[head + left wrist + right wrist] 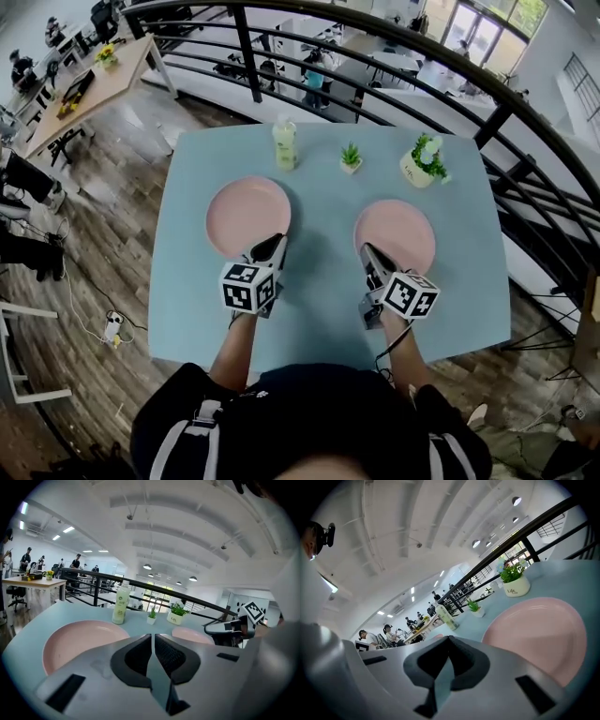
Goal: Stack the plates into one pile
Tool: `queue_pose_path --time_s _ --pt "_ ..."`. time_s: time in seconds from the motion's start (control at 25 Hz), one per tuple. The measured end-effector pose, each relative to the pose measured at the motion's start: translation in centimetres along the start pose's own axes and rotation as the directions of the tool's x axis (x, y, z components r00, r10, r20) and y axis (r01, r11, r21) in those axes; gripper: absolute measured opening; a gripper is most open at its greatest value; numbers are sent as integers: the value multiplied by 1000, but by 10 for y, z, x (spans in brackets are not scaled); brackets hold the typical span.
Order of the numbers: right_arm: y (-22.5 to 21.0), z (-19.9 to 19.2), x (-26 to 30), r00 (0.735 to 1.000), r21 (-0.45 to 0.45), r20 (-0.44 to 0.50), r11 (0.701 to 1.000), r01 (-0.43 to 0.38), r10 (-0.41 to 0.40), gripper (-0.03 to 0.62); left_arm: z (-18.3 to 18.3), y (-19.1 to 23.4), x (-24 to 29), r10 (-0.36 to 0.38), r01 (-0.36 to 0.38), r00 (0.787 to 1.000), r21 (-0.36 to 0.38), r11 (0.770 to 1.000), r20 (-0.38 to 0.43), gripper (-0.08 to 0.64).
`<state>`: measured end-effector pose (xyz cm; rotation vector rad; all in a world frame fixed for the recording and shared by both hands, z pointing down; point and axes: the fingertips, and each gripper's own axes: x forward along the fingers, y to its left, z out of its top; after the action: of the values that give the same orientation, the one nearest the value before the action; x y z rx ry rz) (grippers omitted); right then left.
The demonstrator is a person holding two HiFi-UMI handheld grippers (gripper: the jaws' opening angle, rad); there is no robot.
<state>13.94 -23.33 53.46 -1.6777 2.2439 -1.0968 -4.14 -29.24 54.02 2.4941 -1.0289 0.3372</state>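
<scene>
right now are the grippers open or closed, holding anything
left gripper: closed, holding nothing
right gripper: closed, holding nothing

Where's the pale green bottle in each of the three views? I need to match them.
Head view: bottle at the table's far edge, beyond the left pink plate.
Left gripper view: bottle left of centre, upright.
Right gripper view: bottle near centre, small, tilted.
Shared landmark: white pot marked Life, right of the bottle everywhere.
</scene>
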Motion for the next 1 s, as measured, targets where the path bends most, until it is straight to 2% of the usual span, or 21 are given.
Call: queue_pose_path --time_s 0.48,0.64,1.0 --pt "-75 38 -69 997 6 57 998 56 -56 3 -12 -89 62 -69 72 994 30 997 -89 32" --pt "-97 49 -91 994 1 71 996 86 -85 9 -22 -109 75 -67 71 990 30 997 -127 34" --pt "-152 59 -112 989 -9 35 989 145 -145 86 -44 -140 107 -50 51 974 2 999 -222 145"
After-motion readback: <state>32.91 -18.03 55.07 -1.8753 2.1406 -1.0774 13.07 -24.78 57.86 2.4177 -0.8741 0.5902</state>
